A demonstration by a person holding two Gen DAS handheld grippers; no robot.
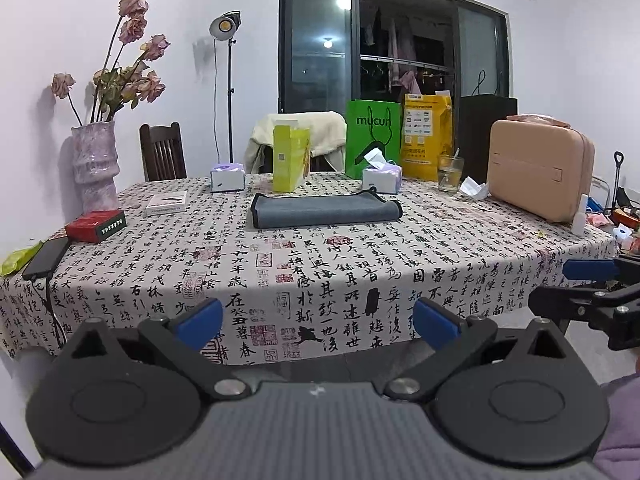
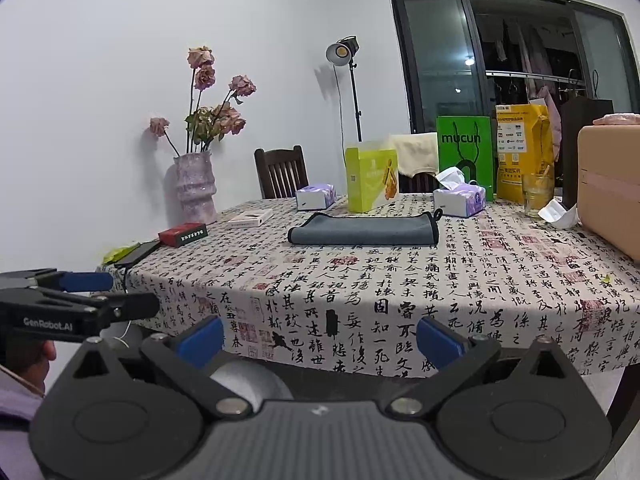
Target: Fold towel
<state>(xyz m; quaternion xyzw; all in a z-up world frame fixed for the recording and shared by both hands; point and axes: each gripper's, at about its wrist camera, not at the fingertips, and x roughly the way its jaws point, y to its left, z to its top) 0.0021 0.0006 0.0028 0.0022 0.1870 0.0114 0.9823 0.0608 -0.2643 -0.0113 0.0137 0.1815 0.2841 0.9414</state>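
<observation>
Left wrist — soft grey folded towel [image 1: 326, 210], flat rectangle.

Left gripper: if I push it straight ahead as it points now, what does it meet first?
Probably the tablecloth at the table's near edge; the left gripper is open and low. The towel lies further back. Depth is uncertain.

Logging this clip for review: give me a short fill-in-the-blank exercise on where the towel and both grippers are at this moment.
1. The grey towel lies on the ____, touched by neither gripper.
2. The left gripper has its jaws ____.
3. The right gripper holds ____.
4. Right behind the towel stands a yellow-green ____.

Missing words: table; open; nothing; box
</observation>
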